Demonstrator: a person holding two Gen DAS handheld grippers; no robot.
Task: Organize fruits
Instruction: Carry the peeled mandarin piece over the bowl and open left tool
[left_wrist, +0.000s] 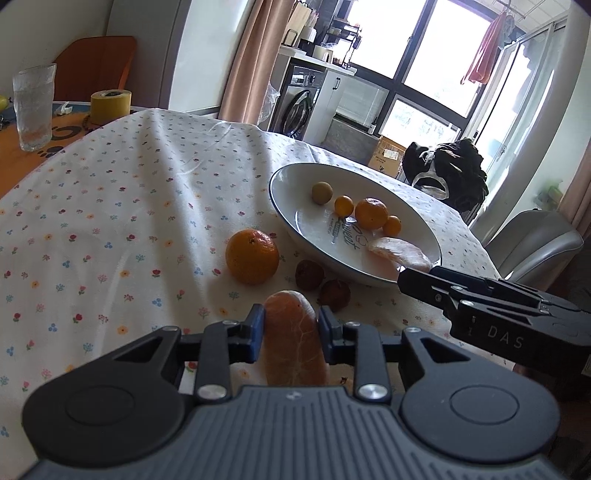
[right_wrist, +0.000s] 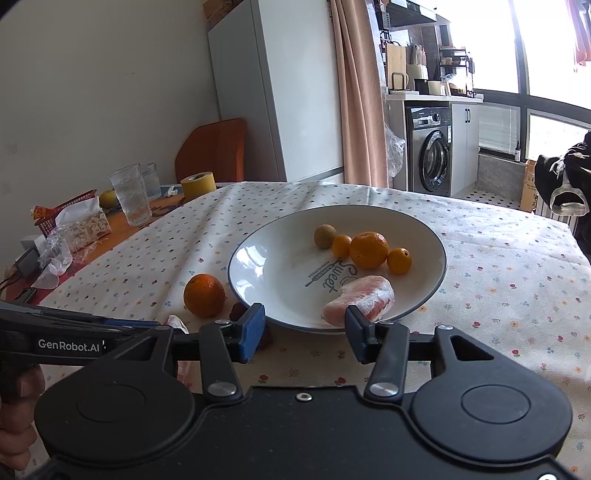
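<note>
My left gripper (left_wrist: 291, 332) is shut on a peeled orange citrus segment (left_wrist: 293, 343), held low over the flowered tablecloth. Just ahead on the cloth lie a tangerine (left_wrist: 252, 256) and two dark brown fruits (left_wrist: 308, 274). The white plate (right_wrist: 273, 266) holds a brown round fruit (right_wrist: 325, 236), two small orange fruits (right_wrist: 341, 246), a tangerine (right_wrist: 369, 249) and another peeled segment (right_wrist: 360, 299). My right gripper (right_wrist: 306, 328) is open at the plate's near rim, its right finger beside that segment and nothing between the fingers.
Two glasses (right_wrist: 131, 199), a yellow tape roll (right_wrist: 198, 185), a tissue pack (right_wrist: 83, 225) and a red basket stand at the table's far left. An orange chair (right_wrist: 214, 151) is behind them. A grey chair (left_wrist: 532, 243) is at the right table edge.
</note>
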